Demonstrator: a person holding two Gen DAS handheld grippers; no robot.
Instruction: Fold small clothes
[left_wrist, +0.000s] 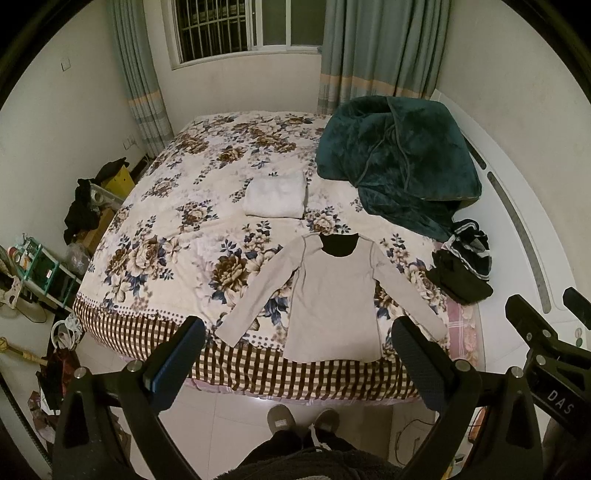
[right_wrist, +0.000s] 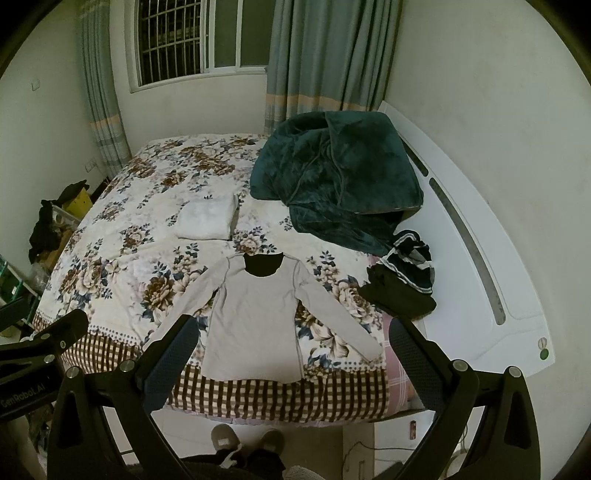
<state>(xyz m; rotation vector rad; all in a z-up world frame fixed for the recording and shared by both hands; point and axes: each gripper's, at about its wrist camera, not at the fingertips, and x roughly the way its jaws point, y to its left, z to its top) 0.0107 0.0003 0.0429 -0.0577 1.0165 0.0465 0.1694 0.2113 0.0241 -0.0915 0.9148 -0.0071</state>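
A small beige long-sleeved shirt (left_wrist: 332, 295) (right_wrist: 255, 317) with a black inner collar lies flat on the flowered bedspread (left_wrist: 177, 236) (right_wrist: 122, 236), sleeves spread, hem at the near edge. A folded white garment (left_wrist: 276, 197) (right_wrist: 207, 218) rests farther back. A pile of dark and striped clothes (left_wrist: 461, 269) (right_wrist: 404, 284) sits at the right. My left gripper (left_wrist: 299, 332) hangs open above the near edge of the bed, nothing between its fingers. My right gripper (right_wrist: 291, 332) is open too, held high over the same edge. Neither touches the shirt.
A dark green plush blanket (left_wrist: 399, 155) (right_wrist: 336, 173) is heaped at the far right of the bed. A white headboard (right_wrist: 480, 258) runs along the right. Cluttered boxes and a shelf (left_wrist: 55, 266) stand on the floor at left. A person's slippered feet (left_wrist: 303, 421) stand on the tiles below.
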